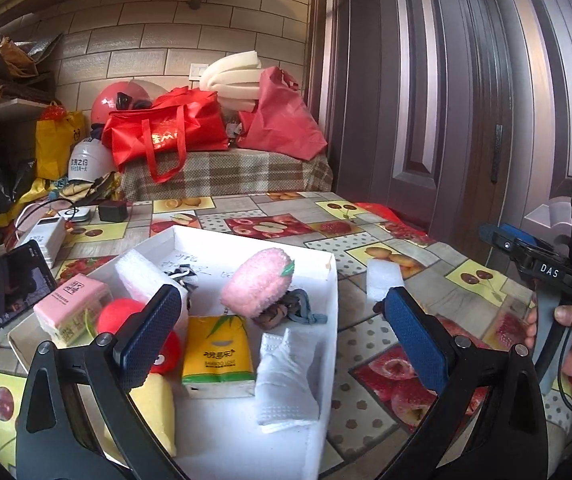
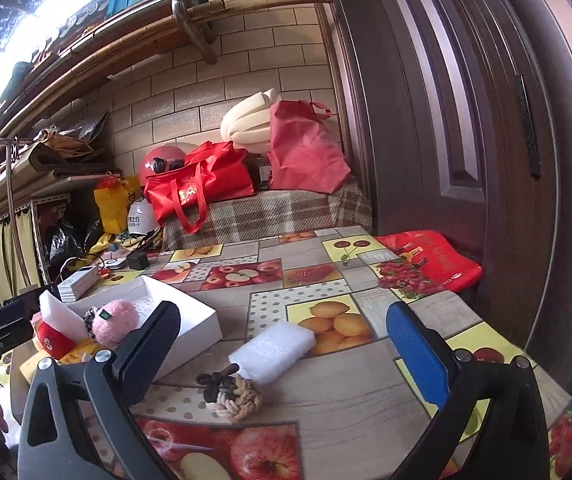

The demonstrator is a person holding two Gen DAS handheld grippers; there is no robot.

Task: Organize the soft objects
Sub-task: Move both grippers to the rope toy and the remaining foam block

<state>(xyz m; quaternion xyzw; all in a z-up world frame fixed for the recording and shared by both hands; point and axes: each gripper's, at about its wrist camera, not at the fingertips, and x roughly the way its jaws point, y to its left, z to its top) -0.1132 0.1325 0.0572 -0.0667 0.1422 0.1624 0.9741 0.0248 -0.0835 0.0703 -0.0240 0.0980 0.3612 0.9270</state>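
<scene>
A white box (image 1: 332, 300) on the table holds soft things: a pink fluffy peach (image 1: 256, 282), a yellow tissue pack (image 1: 218, 350), a folded white mask (image 1: 286, 376), a pink tissue pack (image 1: 71, 308), a red plush (image 1: 120, 316), a yellow sponge (image 1: 156, 408) and white foam (image 1: 140, 276). My left gripper (image 1: 282, 332) is open and empty above the box. My right gripper (image 2: 282, 350) is open and empty above a rope knot ball (image 2: 232, 394) and a white foam piece (image 2: 272, 350), both on the table right of the box (image 2: 190, 324).
A phone (image 1: 4, 292), a power bank (image 1: 44, 238) and a black charger (image 1: 113, 211) lie left of the box. Red bags (image 1: 166, 126) sit on a plaid-covered bench behind. A brown door (image 2: 466, 120) stands on the right. A red bag (image 2: 430, 264) lies at the table's far right edge.
</scene>
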